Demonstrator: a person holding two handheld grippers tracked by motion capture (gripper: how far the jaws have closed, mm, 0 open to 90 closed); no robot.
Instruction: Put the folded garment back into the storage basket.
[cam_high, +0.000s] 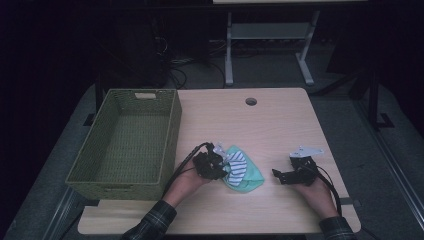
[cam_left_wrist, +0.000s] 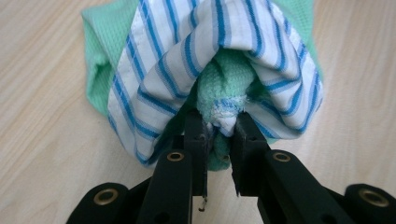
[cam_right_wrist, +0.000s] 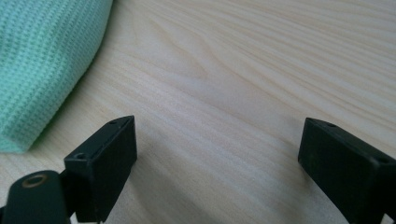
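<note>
Left gripper (cam_left_wrist: 219, 133), near the table's (cam_high: 280, 125) middle, clamps a bunched fold of the green-and-striped cloth (cam_left_wrist: 215, 60). Just left of that hand stands a green woven basket (cam_high: 170, 130), its long wall beside the cloth. Farther right, the right gripper (cam_right_wrist: 219, 154) rests on bare wood, jaws wide apart, near the cloth's edge.

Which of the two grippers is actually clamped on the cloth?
The left gripper, jaws pinched on a fold of the green and striped cloth. The right gripper sits open over bare table.
</note>
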